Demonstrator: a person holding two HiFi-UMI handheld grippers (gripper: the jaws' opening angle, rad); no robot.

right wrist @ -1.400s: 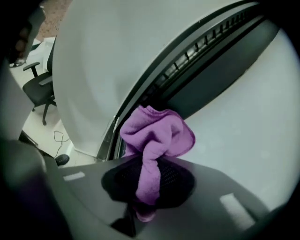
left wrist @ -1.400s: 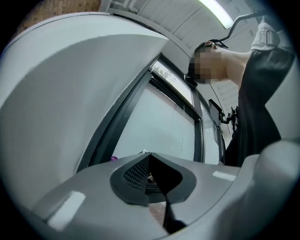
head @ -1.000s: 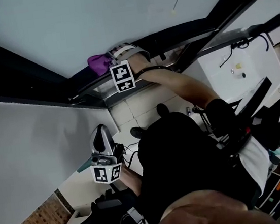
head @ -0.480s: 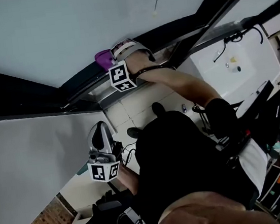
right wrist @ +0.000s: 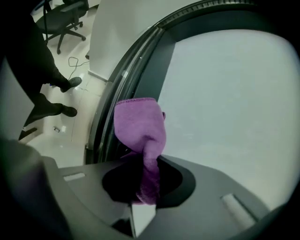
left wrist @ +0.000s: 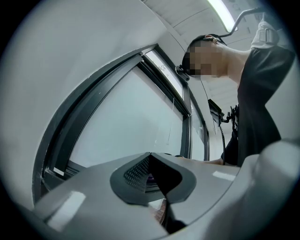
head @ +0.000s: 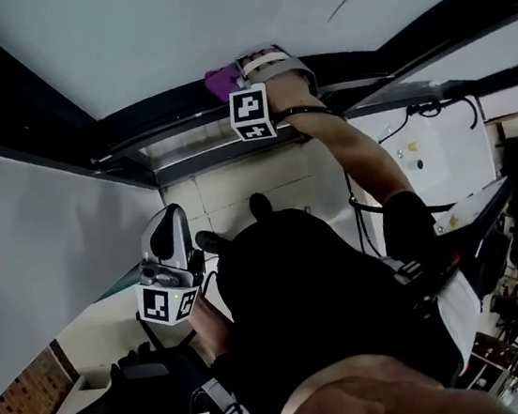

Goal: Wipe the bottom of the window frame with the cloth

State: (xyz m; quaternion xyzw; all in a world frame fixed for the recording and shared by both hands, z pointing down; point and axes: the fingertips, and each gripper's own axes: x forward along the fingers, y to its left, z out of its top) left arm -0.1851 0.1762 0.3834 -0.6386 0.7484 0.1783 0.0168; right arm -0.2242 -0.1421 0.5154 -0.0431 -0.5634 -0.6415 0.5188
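The right gripper [right wrist: 145, 190] is clamped on a bunched end of the purple cloth [right wrist: 139, 124]; the free fold lies at 12 o'clock against the window frame [right wrist: 140, 70]. The cloth is judged soft, light and limp. The left gripper [left wrist: 157, 185] is closed and empty

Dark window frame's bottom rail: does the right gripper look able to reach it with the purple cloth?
Probably yes. The right gripper, shut on the purple cloth, is at the dark window frame, the cloth apparently against its bottom rail, nothing between.
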